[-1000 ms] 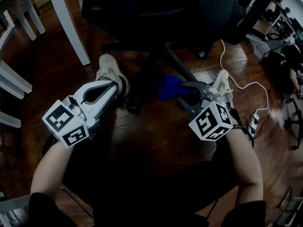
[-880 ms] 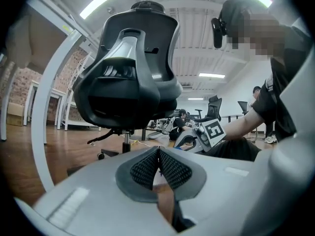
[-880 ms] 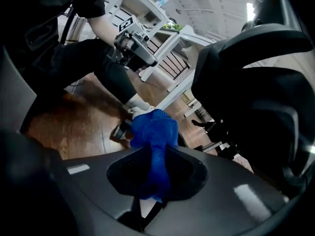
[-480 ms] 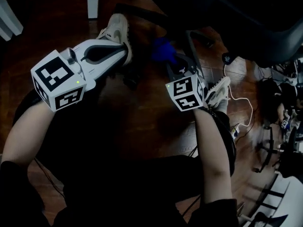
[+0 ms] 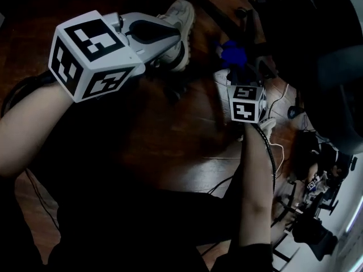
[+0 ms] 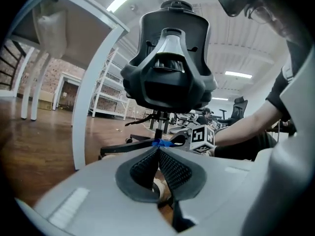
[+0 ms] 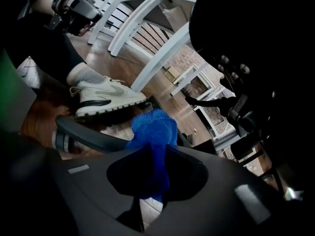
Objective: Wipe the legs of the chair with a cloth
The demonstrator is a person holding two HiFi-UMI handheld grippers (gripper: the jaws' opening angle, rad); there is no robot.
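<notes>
The black office chair (image 6: 170, 73) stands ahead in the left gripper view, its base legs (image 6: 123, 146) spread over the wood floor. My right gripper (image 7: 156, 149) is shut on a blue cloth (image 7: 153, 129), and the cloth presses against a dark grey chair leg (image 7: 93, 137). From the head view the cloth (image 5: 232, 54) shows just beyond the right gripper's marker cube (image 5: 247, 102). The left gripper (image 6: 158, 152) is shut with nothing in it. It hovers at the left (image 5: 164, 38), apart from the chair, above a white shoe (image 5: 178, 21).
A white shoe (image 7: 103, 98) rests on the floor right beside the wiped leg. White table legs (image 6: 91, 97) rise at the left. A white cable (image 5: 278, 152) lies on the floor at the right, with dark clutter (image 5: 312, 231) behind it.
The head view has swung round to the right. My right gripper and the blue cloth have moved farther along the chair leg. The left gripper now sits higher and nearer the camera.
</notes>
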